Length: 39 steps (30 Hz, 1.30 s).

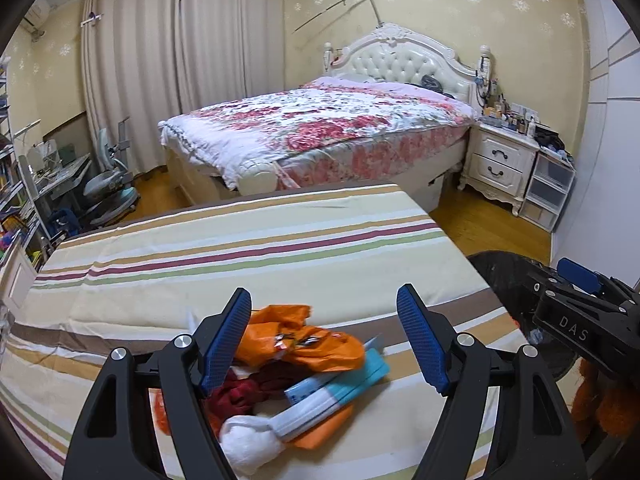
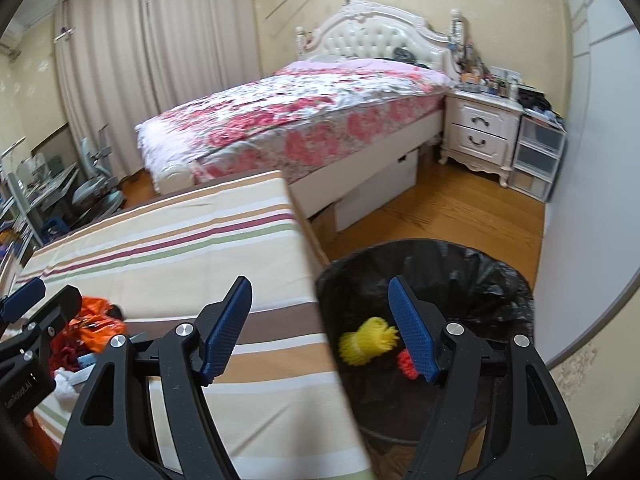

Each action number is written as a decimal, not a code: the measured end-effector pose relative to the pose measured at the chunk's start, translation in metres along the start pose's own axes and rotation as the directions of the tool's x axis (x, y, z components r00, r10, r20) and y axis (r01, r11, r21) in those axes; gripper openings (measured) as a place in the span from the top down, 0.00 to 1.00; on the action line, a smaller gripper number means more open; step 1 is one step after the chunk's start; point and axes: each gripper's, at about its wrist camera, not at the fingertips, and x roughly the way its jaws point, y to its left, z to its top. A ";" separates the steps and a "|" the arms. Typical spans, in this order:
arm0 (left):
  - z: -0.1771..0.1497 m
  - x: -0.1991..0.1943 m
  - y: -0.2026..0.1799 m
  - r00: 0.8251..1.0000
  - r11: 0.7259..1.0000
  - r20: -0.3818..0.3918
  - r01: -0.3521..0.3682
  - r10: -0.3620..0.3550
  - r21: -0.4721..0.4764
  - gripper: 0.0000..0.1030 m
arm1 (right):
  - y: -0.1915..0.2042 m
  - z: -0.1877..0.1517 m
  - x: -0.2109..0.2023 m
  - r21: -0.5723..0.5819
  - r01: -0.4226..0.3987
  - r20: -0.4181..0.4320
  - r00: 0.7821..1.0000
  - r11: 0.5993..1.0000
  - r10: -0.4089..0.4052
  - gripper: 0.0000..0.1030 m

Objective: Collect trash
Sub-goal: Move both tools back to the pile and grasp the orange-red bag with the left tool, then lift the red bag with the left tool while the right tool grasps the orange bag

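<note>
Black-framed left gripper [image 1: 324, 340], blue pads spread wide and holding nothing, hovers over a trash pile at the near edge of the striped table [image 1: 240, 248]. Right gripper [image 2: 320, 330], likewise spread wide and empty, hangs over the table's right edge and the bin [image 2: 500, 280] standing just beside it on the floor. Black liner covers the bin's wall; a yellow net bundle [image 2: 366, 340] and a smaller red scrap [image 2: 406, 363] lie inside. Pile contents on the table, touching one another: orange wrapper [image 1: 316, 344], blue-and-white packet [image 1: 340, 390], dark red cloth [image 1: 244, 394], white wad [image 1: 250, 438].
</note>
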 end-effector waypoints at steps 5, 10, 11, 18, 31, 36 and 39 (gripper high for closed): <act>-0.012 -0.011 0.035 0.997 0.997 -0.015 -0.070 0.069 -0.044 0.29 | 0.033 -0.002 -0.006 -0.057 -0.055 -0.005 0.998 0.997 0.055 0.33; -0.029 -0.021 0.064 0.992 0.989 -0.033 -0.122 0.120 -0.080 0.29 | 0.064 -0.006 -0.010 -0.111 -0.097 -0.011 0.995 0.989 0.096 0.33; -0.032 -0.024 0.068 0.991 0.988 -0.035 -0.130 0.127 -0.084 0.29 | 0.069 -0.008 -0.011 -0.120 -0.104 -0.013 0.995 0.987 0.103 0.33; -0.052 -0.023 0.087 0.987 0.982 -0.078 -0.146 0.137 -0.120 0.29 | 0.099 -0.015 -0.014 -0.173 -0.140 -0.030 0.990 0.975 0.137 0.33; -0.069 -0.003 0.095 0.989 0.989 -0.141 -0.063 0.043 -0.137 0.49 | 0.113 -0.023 -0.011 -0.197 -0.153 -0.053 0.988 0.968 0.145 0.32; -0.072 -0.004 0.101 0.990 0.986 -0.139 -0.019 -0.004 -0.167 0.66 | 0.118 -0.025 -0.010 -0.208 -0.162 -0.061 0.986 0.965 0.153 0.32; -0.072 -0.012 0.104 0.993 0.987 -0.117 -0.035 0.016 -0.156 0.66 | 0.123 -0.025 -0.011 -0.217 -0.172 -0.066 0.985 0.961 0.162 0.33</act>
